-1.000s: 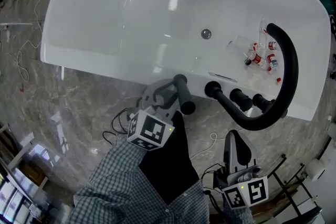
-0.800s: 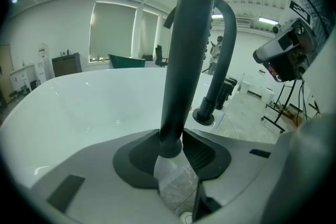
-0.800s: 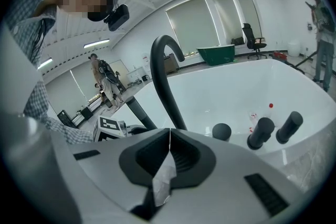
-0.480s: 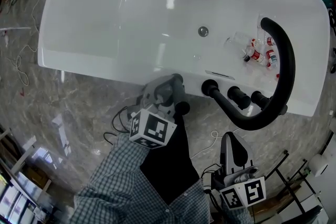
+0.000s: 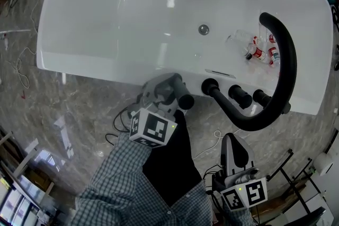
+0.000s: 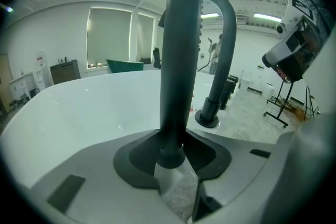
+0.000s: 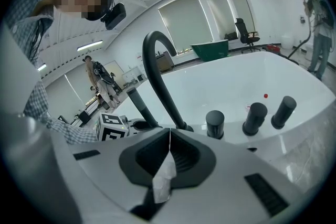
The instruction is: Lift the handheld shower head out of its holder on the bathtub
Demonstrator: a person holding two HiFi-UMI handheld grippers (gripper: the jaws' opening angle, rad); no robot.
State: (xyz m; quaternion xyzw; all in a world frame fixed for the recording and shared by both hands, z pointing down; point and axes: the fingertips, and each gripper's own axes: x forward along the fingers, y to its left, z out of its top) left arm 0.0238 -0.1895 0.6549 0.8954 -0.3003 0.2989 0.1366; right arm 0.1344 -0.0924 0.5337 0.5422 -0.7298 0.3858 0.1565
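The big white oval bathtub (image 5: 106,13) fills everything ahead of both tongs. Its near rim runs just under the tips of the left tongs (image 6: 177,173) and well ahead of the right tongs (image 7: 169,165). To the left of the left tongs the grey marbled floor (image 5: 63,108) lies open, with only a thin white cable (image 5: 20,67) on it. To the right of the right tongs the room is tighter, because black stand legs (image 5: 296,180) crowd in there.

The tall arched black spout (image 5: 288,69) rises from the rim to the right of the left tongs and loops back over the tub. The short black round knobs (image 5: 237,96) stand on the rim beside its foot, straight ahead of the right tongs.

My left arm, in a checked sleeve (image 5: 122,182), reaches forward and tilts the left tongs down onto the rim. The right tongs hang back, low and clear of the tub.

The black rod-shaped handheld shower head (image 6: 178,60) stands upright at the near rim, its lower end between the left tongs' jaws. Those jaws stand wide and have just been opening. The pads sit close on either side of the rod, but I don't read them as clamped. The right tongs' jaws are together with nothing in them.

Inside the tub, far ahead of the right tongs, a few small red-capped bottles (image 5: 260,53) lie under the spout's mouth. The round metal drain (image 5: 204,29) is to their left.
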